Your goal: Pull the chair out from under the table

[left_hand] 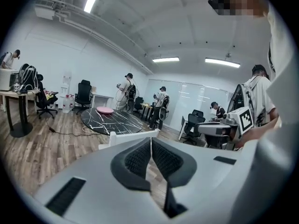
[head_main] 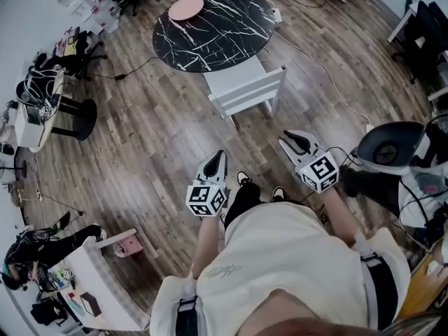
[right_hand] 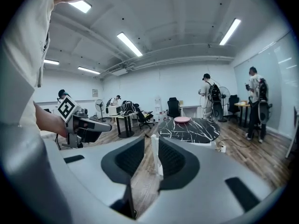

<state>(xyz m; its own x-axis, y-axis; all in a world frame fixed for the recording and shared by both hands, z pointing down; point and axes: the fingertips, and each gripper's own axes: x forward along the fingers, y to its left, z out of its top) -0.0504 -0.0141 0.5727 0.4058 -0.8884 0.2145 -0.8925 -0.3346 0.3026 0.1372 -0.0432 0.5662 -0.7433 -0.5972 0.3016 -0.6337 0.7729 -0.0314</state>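
Observation:
A white wooden chair stands on the wood floor with its seat partly under the round black marble table, which carries a pink plate. Both grippers hang in the air well short of the chair, apart from it. My left gripper is shut, its pads touching with nothing between them; the chair's backrest shows beyond it. My right gripper is open with a narrow gap; the chair shows far off through that gap, not held.
A grey office chair stands close on the right. A white cable runs across the floor past the table. Desks with bags line the left side, and a white desk is at bottom left. Several people stand at the room's far end.

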